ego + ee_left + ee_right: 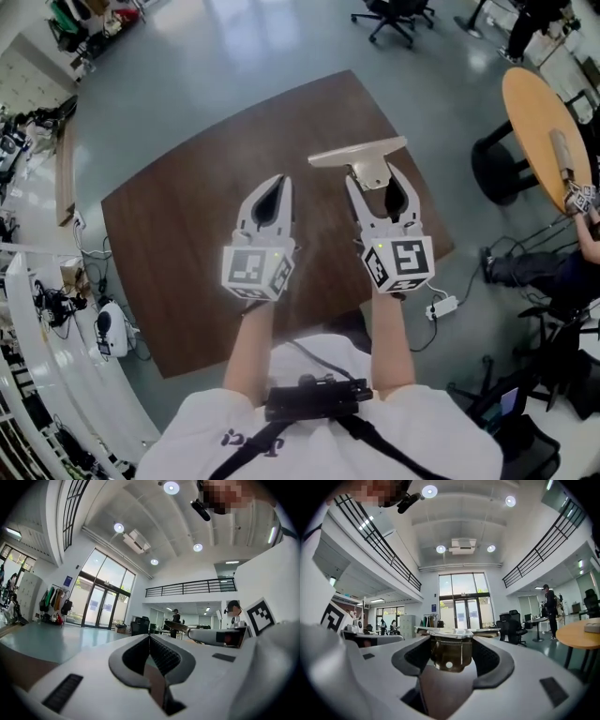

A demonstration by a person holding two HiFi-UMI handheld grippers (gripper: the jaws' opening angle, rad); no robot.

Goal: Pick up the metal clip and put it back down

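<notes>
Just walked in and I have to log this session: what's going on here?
A person stands over a brown table with tongs in each hand. The right tongs are clamped on the handle end of a metal clip, holding it out level and, it seems, off the tabletop. The left tongs are shut on nothing and sit alongside. So the clip is picked up and not yet put back down.

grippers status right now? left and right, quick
Left gripper: shut, nothing between the jaws.
Right gripper: shut on the metal clip.
</notes>
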